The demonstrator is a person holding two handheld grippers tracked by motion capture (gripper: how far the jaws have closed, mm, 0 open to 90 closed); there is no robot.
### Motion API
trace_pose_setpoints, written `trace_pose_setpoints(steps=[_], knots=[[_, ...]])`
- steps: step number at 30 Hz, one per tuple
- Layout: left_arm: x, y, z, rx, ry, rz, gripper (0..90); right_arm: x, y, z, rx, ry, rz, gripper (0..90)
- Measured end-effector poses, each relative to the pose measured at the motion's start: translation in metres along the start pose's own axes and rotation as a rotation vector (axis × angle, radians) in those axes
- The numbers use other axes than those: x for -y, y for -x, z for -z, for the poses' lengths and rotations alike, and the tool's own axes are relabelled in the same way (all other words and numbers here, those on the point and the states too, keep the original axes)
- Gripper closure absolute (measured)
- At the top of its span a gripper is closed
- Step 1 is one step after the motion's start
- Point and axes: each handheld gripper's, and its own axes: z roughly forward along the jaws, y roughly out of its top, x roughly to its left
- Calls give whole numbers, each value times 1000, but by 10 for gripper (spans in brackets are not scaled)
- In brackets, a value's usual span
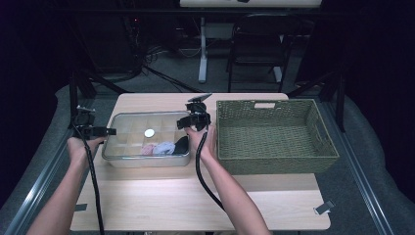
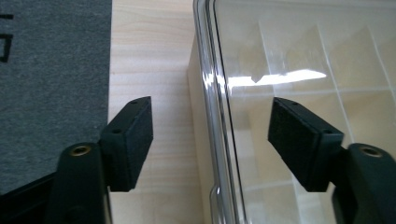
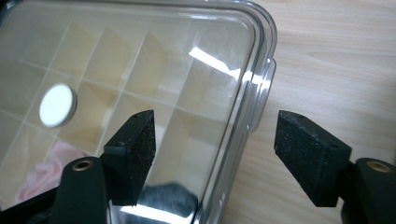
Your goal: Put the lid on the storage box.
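Tongs, left and right, stood released, each straddling an end rim of the clear box near the table's far edge.

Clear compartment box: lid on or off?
On. The clear lid lies flat over the box, glare running across it above the dividers and the white disc.

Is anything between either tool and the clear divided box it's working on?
Nothing visible. The left tool straddles the clear box's left rim, the right tool its right rim, pads apart from the plastic. The woven basket sits clear, to the right.
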Motion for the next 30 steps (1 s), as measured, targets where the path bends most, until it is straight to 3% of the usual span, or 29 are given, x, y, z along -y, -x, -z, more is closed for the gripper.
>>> trace_pose_setpoints(steps=[1,5,7,10,11,17,24,30], knots=[[1,1,3,2,-1,-11,220,1,-1,3,11,-9,15,264],[7,7,11,-16,6,-71,165,6,2,15,-43,-9,26,236],[11,12,17,-14,10,-103,150,8,5,22,-61,-29,56,218],[17,21,24,-8,24,-138,125,13,7,33,-92,-14,86,197],[19,24,26,-1,30,-146,118,16,9,38,-117,-8,102,185],[38,45,42,-1,36,-239,73,33,9,61,-165,-30,213,143],[67,67,56,36,53,-306,37,63,6,84,-209,-52,335,122],[92,80,67,45,77,-337,11,93,-1,103,-247,-42,418,105]])
